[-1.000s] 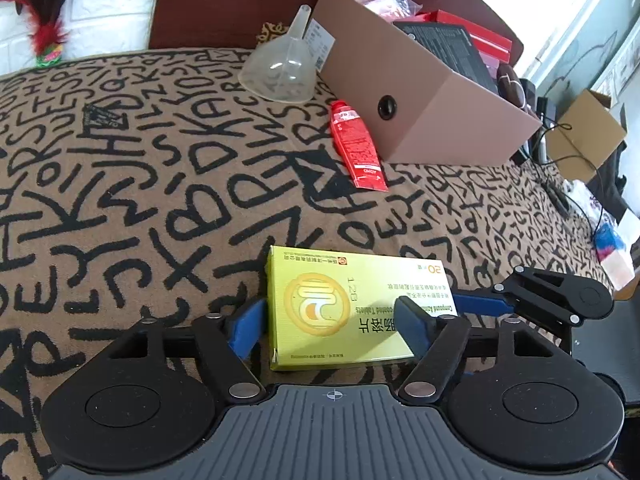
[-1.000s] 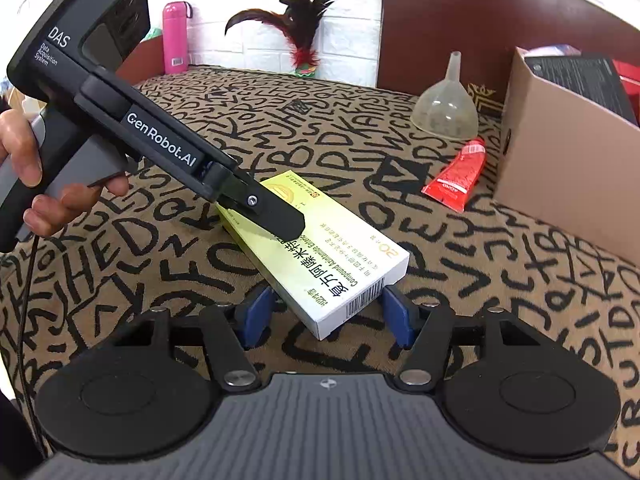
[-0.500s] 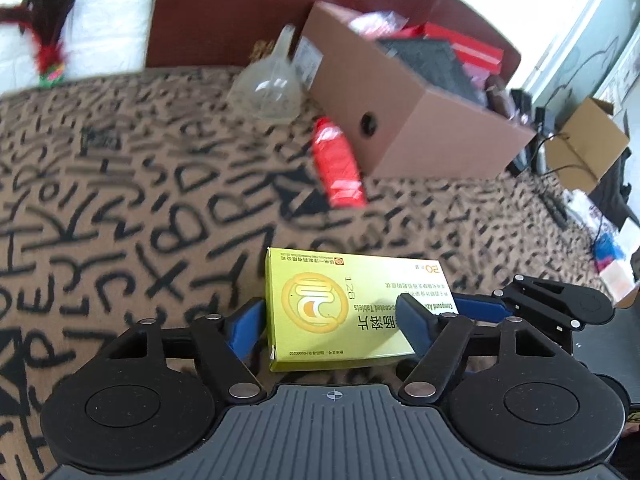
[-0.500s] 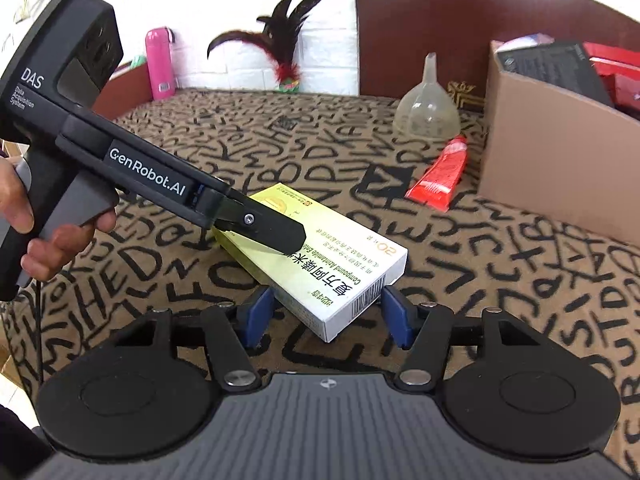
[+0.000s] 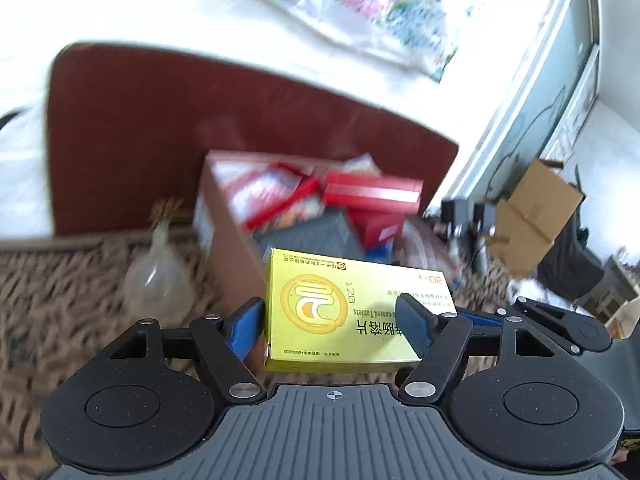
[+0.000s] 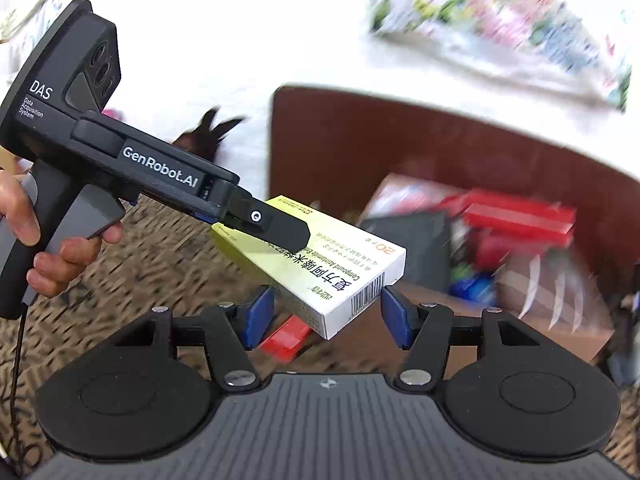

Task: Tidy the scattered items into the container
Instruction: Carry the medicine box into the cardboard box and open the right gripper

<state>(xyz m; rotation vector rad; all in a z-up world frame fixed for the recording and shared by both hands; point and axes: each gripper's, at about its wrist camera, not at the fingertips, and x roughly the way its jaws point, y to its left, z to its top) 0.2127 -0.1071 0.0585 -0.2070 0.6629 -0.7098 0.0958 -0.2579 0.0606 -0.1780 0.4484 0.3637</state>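
A yellow tablet box (image 5: pixel 344 312) is held in the air between both grippers. My left gripper (image 5: pixel 332 324) is shut on its sides; the left gripper also shows in the right wrist view (image 6: pixel 280 232), clamped on the box (image 6: pixel 332 272). My right gripper (image 6: pixel 324 316) has its blue pads either side of the box's barcode end, about touching it. The brown cardboard container (image 5: pixel 228 256) lies just beyond, holding red boxes (image 5: pixel 372 192) and a dark item. It also shows in the right wrist view (image 6: pixel 560 320).
A clear plastic funnel (image 5: pixel 156 276) stands left of the container. A red tube (image 6: pixel 284 338) lies on the patterned bedspread (image 5: pixel 60 300) below the box. A dark red headboard (image 5: pixel 160 120) is behind. Another cardboard box (image 5: pixel 532 216) sits on the floor at right.
Both grippers have lifted the yellow box off the bedspread and carried it up toward the container. The views are blurred by motion.
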